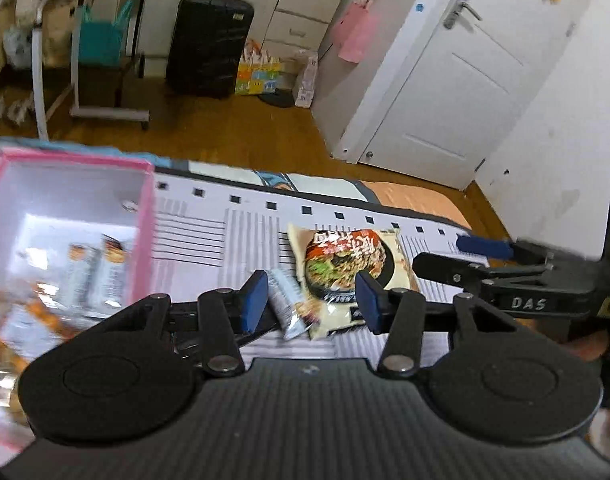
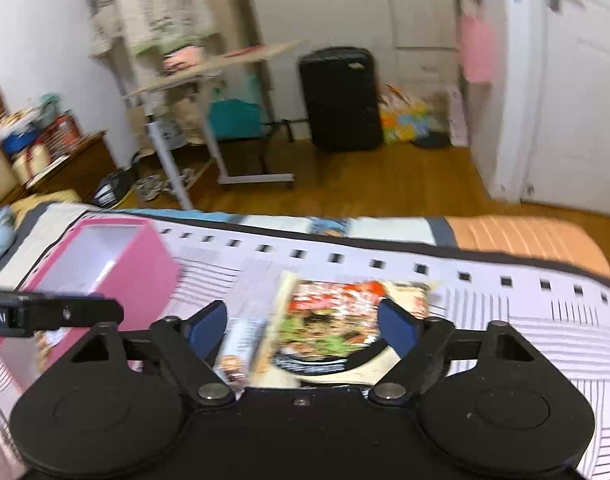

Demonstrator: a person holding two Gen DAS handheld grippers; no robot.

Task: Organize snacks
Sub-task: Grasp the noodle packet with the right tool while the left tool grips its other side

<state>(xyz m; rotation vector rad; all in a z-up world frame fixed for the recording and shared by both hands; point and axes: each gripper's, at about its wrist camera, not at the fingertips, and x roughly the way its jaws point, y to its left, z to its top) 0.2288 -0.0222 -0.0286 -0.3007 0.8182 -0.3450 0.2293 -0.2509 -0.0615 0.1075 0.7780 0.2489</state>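
A noodle packet (image 1: 347,268) with a bowl picture lies flat on the striped sheet, with a small grey snack bar (image 1: 291,304) at its left edge. My left gripper (image 1: 313,296) is open and empty, hovering above both. My right gripper (image 2: 303,328) is open and empty above the noodle packet (image 2: 337,324) and the snack bar (image 2: 237,348). It also shows in the left wrist view (image 1: 465,256) to the right. A pink box (image 1: 65,220) at the left holds several snack packets (image 1: 101,276). The box also shows in the right wrist view (image 2: 117,264).
The striped sheet (image 1: 209,240) covers a bed whose far edge drops to a wooden floor (image 1: 241,128). A black suitcase (image 1: 209,44), a rolling side table (image 1: 105,80) and a white door (image 1: 457,80) stand beyond it.
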